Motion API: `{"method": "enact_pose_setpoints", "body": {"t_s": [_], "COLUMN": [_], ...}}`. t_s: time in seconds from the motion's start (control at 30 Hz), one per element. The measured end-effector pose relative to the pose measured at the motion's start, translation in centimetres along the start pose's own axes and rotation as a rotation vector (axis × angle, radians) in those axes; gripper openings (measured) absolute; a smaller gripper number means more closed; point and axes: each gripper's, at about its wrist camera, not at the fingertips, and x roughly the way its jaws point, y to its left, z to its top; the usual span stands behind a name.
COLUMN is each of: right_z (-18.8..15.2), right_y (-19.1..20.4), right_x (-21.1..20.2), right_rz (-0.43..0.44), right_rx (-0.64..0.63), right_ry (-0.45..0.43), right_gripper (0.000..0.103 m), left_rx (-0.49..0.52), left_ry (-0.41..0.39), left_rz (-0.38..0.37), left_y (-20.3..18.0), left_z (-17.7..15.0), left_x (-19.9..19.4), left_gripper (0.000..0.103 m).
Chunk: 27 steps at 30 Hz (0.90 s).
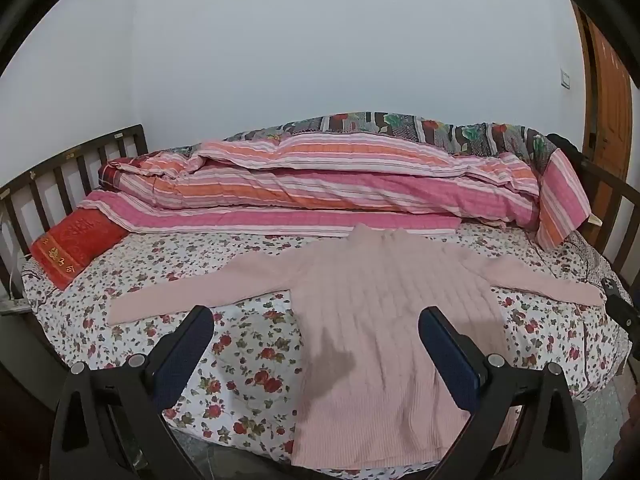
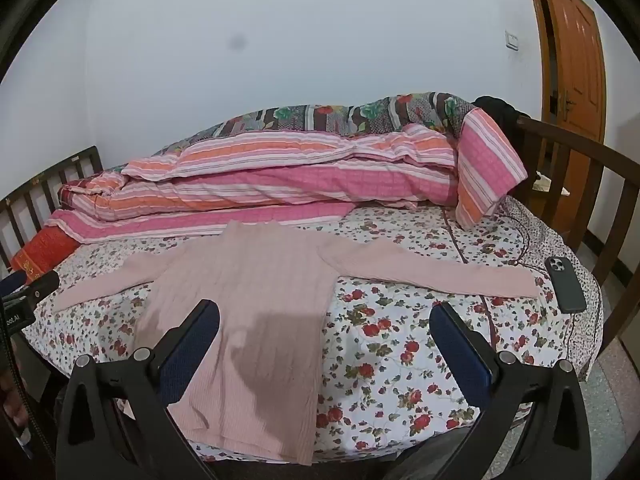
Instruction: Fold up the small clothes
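Spread wide and empty, left tongs [image 1: 316, 330] hanging over the near edge of the bed [image 1: 256, 340], above the hem side of a pink ribbed sweater [image 1: 384, 320]. Likewise right tongs [image 2: 326, 326]: parted as far as they go, pinching nothing, blue pads [image 2: 188, 348] clear of the knit.

Laid flat and face up across the middle of the bed, collar toward the far edge, both sleeves stretched out to the sides, hem reaching the near edge. Dark shadow patch on the lower body of the knit.

Just past the right cuff, near the foot-end corner: a dark phone [image 2: 565, 284], camera side up, close to the sleeve tip but apart from it. Along the far edge, a rolled pink-and-orange striped quilt [image 1: 320, 184], its lower flap touching or nearly touching the collar; cannot tell which. Behind that, a floral patterned blanket [image 1: 400, 126]. At the head-end corner, a red cushion [image 1: 76, 246] with gold characters, well apart from the left sleeve.

Rose-print sheet over the mattress, dark wooden slatted rails [image 2: 568, 168] at both ends. Plain pale wall [image 1: 320, 40], orange-brown wooden door [image 2: 576, 52], a switch plate [image 2: 511, 39] beside it.

Something dark draped over the foot rail, too shadowed to name. Blurred grey spot on the right lens.
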Motion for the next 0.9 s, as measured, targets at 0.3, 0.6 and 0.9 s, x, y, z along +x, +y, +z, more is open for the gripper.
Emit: {"method": "enact_pose_setpoints", "body": {"t_s": [0.3,0.6,0.9], "right_z": [-0.01,-0.01,-0.07], "right_y": [0.03,0.15,-0.21], "right_x": [-0.03,-0.20,-0.24], "right_rz": [-0.002,-0.003,0.001], "right_rx": [0.007,-0.001,0.002], "right_ry": [0.005,0.000,0.000], "right_gripper": [0.103,0.103,0.103], "left_rx": [0.000,-0.002,-0.011], "left_ry": [-0.010,-0.010,-0.007], "left_rz": [0.000,-0.001,0.001], "left_y": [-0.07,0.09,0.54], "left_z": [0.10,-0.05,0.03], "left_x": [-0.38,-0.45,-0.34], "left_gripper": [0.103,0.103,0.103]}}
